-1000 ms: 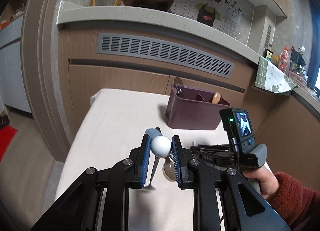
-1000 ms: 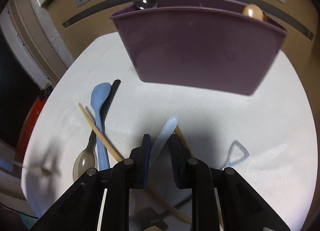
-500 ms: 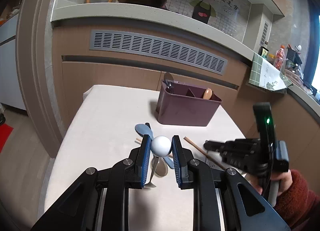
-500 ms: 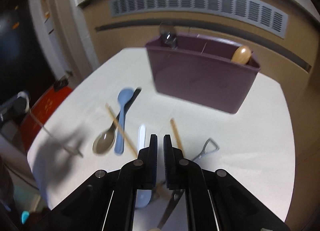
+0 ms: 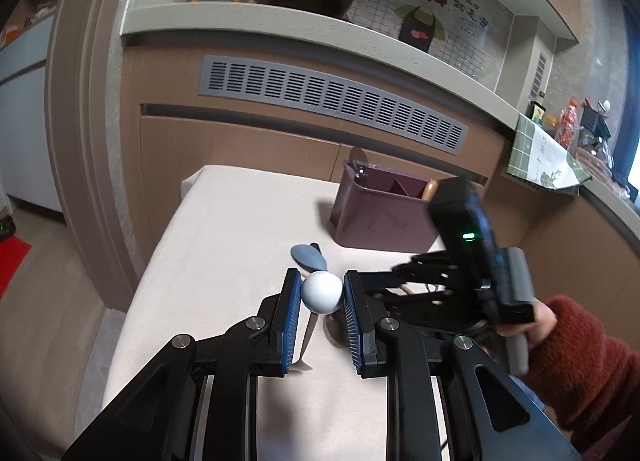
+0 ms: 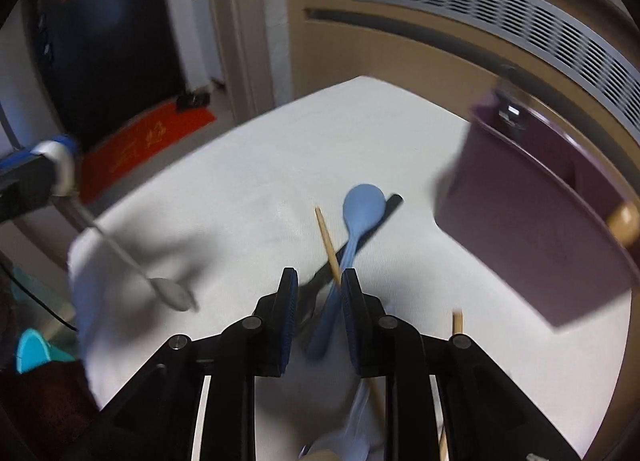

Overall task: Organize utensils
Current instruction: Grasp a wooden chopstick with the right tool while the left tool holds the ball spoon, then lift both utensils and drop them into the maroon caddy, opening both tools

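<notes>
Grasping one white-handled spoon [image 5: 321, 292], left gripper [image 5: 322, 315] hovers; right gripper [image 6: 318, 311], just opening, straddles one blue spoon [image 6: 356, 221].

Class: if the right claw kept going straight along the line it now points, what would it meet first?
Probably the light blue plastic spoon lying on the white table, its handle already between the right claw tips; depth is unclear.

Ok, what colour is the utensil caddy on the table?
Dark purple caddy, clearest in the left wrist view.
</notes>
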Demonstrator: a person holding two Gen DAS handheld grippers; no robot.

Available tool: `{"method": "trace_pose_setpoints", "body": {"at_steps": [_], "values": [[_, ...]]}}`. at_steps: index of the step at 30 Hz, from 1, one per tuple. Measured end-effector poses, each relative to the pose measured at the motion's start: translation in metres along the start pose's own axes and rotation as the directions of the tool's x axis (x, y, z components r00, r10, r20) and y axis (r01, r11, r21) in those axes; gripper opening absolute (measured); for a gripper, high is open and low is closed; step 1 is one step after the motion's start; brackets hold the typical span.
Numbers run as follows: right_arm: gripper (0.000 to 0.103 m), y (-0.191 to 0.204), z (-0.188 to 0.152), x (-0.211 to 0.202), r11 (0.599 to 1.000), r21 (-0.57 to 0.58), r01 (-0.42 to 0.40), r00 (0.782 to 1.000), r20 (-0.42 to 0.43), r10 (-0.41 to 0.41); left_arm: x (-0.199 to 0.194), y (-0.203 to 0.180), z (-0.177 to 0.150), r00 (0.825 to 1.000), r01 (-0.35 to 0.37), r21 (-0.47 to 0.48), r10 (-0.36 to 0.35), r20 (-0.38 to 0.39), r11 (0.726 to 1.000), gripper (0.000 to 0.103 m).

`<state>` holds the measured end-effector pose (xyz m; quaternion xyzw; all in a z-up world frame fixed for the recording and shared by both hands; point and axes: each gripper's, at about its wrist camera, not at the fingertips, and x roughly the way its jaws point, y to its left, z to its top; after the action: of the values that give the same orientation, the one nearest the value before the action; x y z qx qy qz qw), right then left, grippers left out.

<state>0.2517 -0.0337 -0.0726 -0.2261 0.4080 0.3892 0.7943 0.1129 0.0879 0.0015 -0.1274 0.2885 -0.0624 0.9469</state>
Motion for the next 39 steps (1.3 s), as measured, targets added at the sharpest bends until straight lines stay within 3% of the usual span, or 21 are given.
{"method": "trace_pose_setpoints", "body": {"at_steps": [4, 7, 8, 9, 16, 19, 24, 29, 32, 34, 36, 39], "values": [[0.021, -0.003, 0.004, 0.024, 1.0, -0.021, 0.022, 0.998, -0.059, -0.024, 0.005, 0.01, 0.002, 1.0, 0.007, -0.027, -0.007, -0.017, 1.0, 0.022], [0.016, -0.003, 0.002, 0.023, 0.999, -0.009, 0.041, 0.998, -0.045, -0.042, 0.009, 0.014, 0.003, 1.0, 0.003, -0.037, -0.004, -0.02, 0.999, 0.022], [0.006, -0.006, 0.0, 0.019, 0.998, 0.02, 0.053, 0.998, -0.04, -0.052, 0.01, 0.012, 0.003, 1.0, 0.003, -0.039, -0.004, -0.023, 0.999, 0.022], [0.004, -0.01, -0.002, 0.012, 0.998, 0.056, 0.042, 0.999, -0.027, -0.041, 0.01, 0.012, 0.003, 1.0, 0.004, -0.039, -0.005, -0.025, 0.999, 0.022], [0.001, -0.04, -0.031, -0.046, 0.971, 0.236, -0.03, 0.997, 0.075, 0.012, 0.012, -0.001, 0.002, 0.999, 0.024, -0.014, -0.024, -0.033, 1.0, 0.022], [0.004, -0.034, -0.04, -0.062, 0.983, 0.18, -0.025, 0.996, 0.092, 0.009, 0.012, -0.01, 0.003, 0.999, 0.035, -0.001, -0.035, -0.034, 0.999, 0.022], [0.013, -0.016, -0.036, -0.036, 0.998, 0.056, -0.04, 0.999, 0.017, 0.039, 0.007, -0.017, 0.004, 0.999, 0.031, 0.014, -0.03, -0.027, 0.999, 0.022], [0.016, -0.02, -0.026, 0.001, 1.0, 0.013, 0.018, 0.998, -0.054, -0.017, 0.006, -0.011, 0.004, 0.999, 0.015, 0.003, -0.015, -0.034, 1.0, 0.022], [0.017, -0.025, -0.016, 0.018, 1.0, 0.028, -0.015, 0.996, -0.087, 0.017, 0.009, -0.006, 0.003, 0.999, 0.011, -0.007, -0.012, -0.044, 1.0, 0.022], [0.018, -0.031, -0.01, 0.019, 0.992, 0.081, -0.097, 0.991, -0.084, 0.104, 0.012, -0.004, 0.002, 0.999, 0.01, -0.01, -0.011, -0.049, 1.0, 0.022], [0.006, -0.036, -0.009, 0.021, 0.974, 0.149, -0.169, 0.98, -0.083, 0.183, 0.014, -0.004, 0.002, 0.998, 0.011, -0.015, -0.011, -0.055, 1.0, 0.022], [0.004, -0.035, -0.013, 0.003, 0.97, 0.179, -0.166, 0.985, -0.016, 0.172, 0.014, -0.004, 0.002, 0.998, 0.013, -0.012, -0.013, -0.054, 1.0, 0.022]]}}
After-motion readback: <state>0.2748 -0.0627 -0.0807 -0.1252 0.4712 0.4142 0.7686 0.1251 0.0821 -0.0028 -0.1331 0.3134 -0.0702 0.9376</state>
